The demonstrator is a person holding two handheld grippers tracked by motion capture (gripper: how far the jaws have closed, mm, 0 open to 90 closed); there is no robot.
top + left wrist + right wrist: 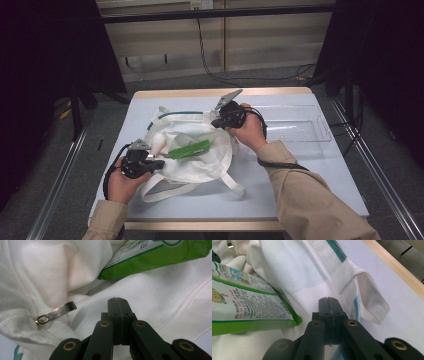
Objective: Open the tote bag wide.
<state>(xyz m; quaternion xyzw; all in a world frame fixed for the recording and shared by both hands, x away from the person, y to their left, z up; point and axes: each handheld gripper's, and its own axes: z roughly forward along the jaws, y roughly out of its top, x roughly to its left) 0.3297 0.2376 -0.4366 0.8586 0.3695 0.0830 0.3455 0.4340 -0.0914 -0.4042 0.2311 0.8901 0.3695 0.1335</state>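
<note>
Jaws first: both pairs are pressed fully together. In the left gripper view the left gripper (117,300) has its tips closed right against the white cloth of the tote bag (155,297), and it looks like a fold of fabric is nipped between them, though I can't tell for sure. Same story for the right gripper (328,299) in its own view, tips closed at the bag's edge just beside a handle loop (372,302) with a teal stripe. Moving outward, a metal zipper pull (56,312) lies just left of the left jaws, and the green snack packet (155,255) sits partly inside the bag's mouth. From the high view the bag is in the middle of the table (310,185), left gripper (159,163) at its near left edge, right gripper (216,123) at its far right edge, with a clear plastic tray (300,127) on the far right. My guess is we're at the stage of holding the bag open around the packet. Next move probably needs the packet worked fully in, then a regrip on that zipper pull, which is small and flat, so it'll need careful aim.
</note>
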